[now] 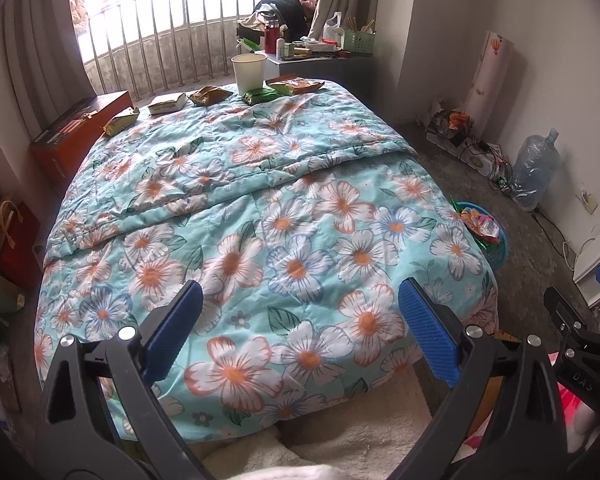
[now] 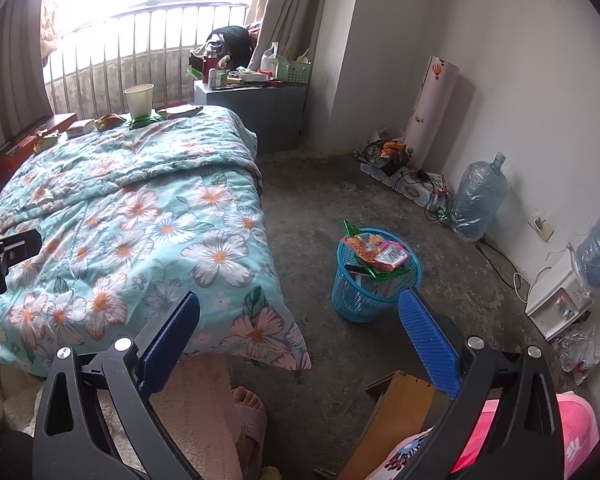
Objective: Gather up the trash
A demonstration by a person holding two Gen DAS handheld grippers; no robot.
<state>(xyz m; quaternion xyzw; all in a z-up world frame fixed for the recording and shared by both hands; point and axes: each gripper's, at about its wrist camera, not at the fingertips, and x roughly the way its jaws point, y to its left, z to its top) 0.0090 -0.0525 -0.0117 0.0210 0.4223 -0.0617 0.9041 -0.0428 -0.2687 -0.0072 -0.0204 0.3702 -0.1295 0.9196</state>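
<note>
Several snack wrappers lie along the far end of the bed: a yellow one [image 1: 120, 121], a pale one [image 1: 167, 103], a brown one [image 1: 210, 95], a green one [image 1: 261, 95] and an orange-green one [image 1: 296, 86]. A paper cup [image 1: 249, 73] stands among them; it also shows in the right wrist view [image 2: 139, 99]. A blue trash basket [image 2: 374, 276] holding wrappers stands on the floor right of the bed. My left gripper [image 1: 300, 300] is open and empty over the near end of the bed. My right gripper [image 2: 300, 312] is open and empty above the floor, near the basket.
The bed carries a floral quilt [image 1: 260, 220]. A cluttered grey nightstand [image 2: 256, 116] stands at its far right. Water bottles [image 2: 478, 200], cables and a dispenser [image 2: 560, 296] line the right wall. A person's slippered foot [image 2: 248, 404] is below. A red box [image 1: 72, 132] sits left of the bed.
</note>
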